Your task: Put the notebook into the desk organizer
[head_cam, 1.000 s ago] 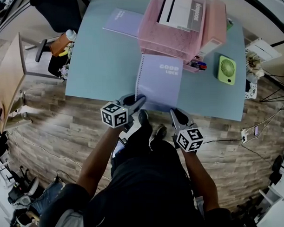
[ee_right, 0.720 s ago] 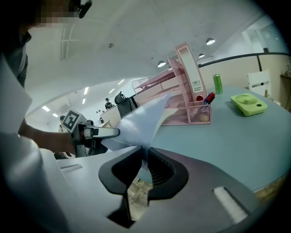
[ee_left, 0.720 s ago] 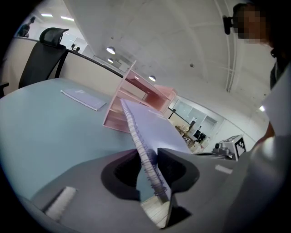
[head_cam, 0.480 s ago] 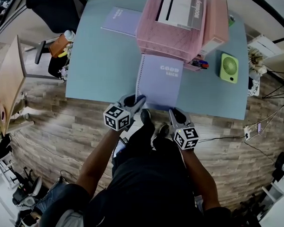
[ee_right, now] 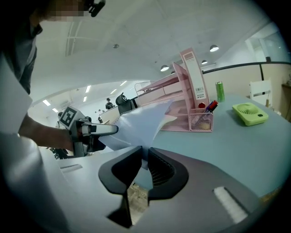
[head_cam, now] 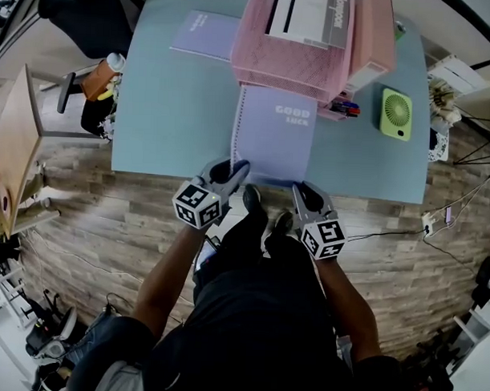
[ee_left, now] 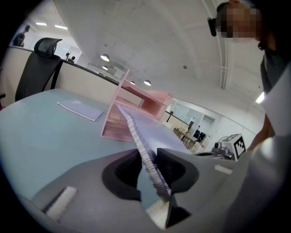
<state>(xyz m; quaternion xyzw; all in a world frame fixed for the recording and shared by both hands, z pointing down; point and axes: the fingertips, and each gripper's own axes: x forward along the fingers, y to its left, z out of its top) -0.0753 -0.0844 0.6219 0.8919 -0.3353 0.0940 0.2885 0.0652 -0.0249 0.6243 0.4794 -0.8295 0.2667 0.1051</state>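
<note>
Lilac spiral notebook (head_cam: 273,134) is pinched at its near corners: our left gripper (ee_left: 152,170) is clamped on the wire coil spine, our right gripper (ee_right: 144,166) on the smooth cover edge. Ahead of both, we see its far edge meet the pink desk organizer (head_cam: 290,56); a ribbed green fan (head_cam: 395,114) sits further right.

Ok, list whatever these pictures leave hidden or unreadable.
- Head view: far edge of the notebook, hidden under the desk organizer; which tray it meets is unclear.
- Head view: cover print on the second notebook, too small.
- Left gripper view: the held notebook's cover, seen edge-on.
- Right gripper view: label on the green can, too small.
</note>
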